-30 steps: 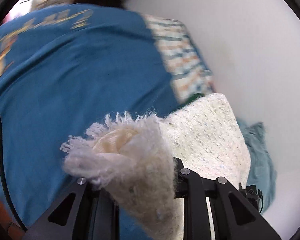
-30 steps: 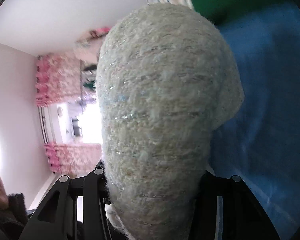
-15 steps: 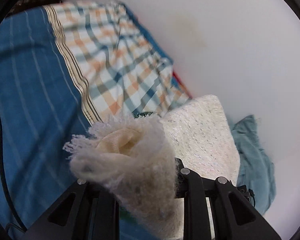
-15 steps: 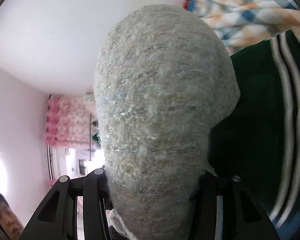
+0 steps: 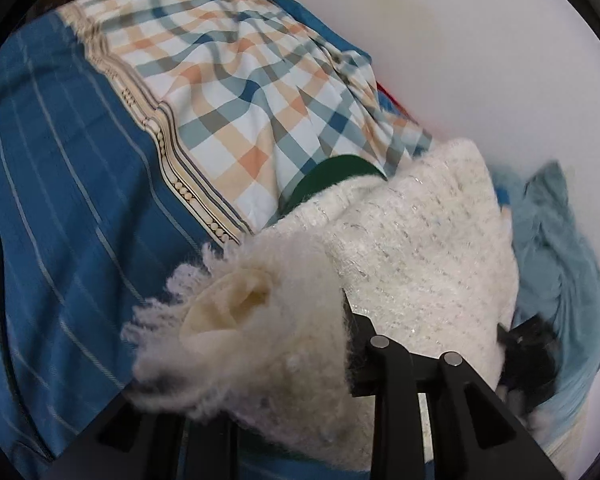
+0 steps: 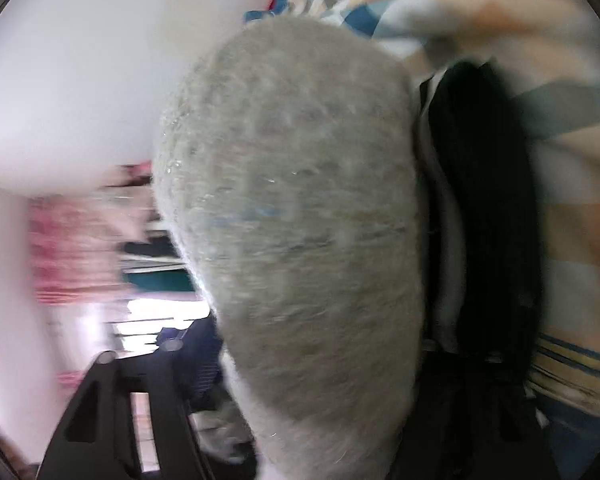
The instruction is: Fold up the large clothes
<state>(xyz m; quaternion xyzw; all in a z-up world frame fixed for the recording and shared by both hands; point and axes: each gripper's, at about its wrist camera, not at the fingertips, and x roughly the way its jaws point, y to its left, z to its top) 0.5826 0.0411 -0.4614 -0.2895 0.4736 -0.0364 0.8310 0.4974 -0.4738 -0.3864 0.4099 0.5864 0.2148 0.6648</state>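
Note:
A cream fuzzy knit garment (image 5: 412,248) with a frayed edge is held up above a bed. My left gripper (image 5: 284,360) is shut on a bunched corner of it, and the fabric covers the fingertips. In the right wrist view the same garment (image 6: 300,216) bulges over the lens and hides the fingertips of my right gripper (image 6: 300,400), which is shut on it. The right gripper's black body (image 5: 528,352) shows past the garment's far end in the left wrist view.
Below lie a blue striped bedspread (image 5: 68,208), a checked cloth (image 5: 256,92), a dark green garment (image 5: 332,172) and a light blue garment (image 5: 560,264). A white wall (image 5: 480,40) is behind. The right wrist view is blurred and shows a dark garment (image 6: 488,208) and a room with pink curtains.
Both grippers have carried the garment across the bed, from over plain blue fabric to over the checked cloth. The right wrist view has swung and is now blurred.

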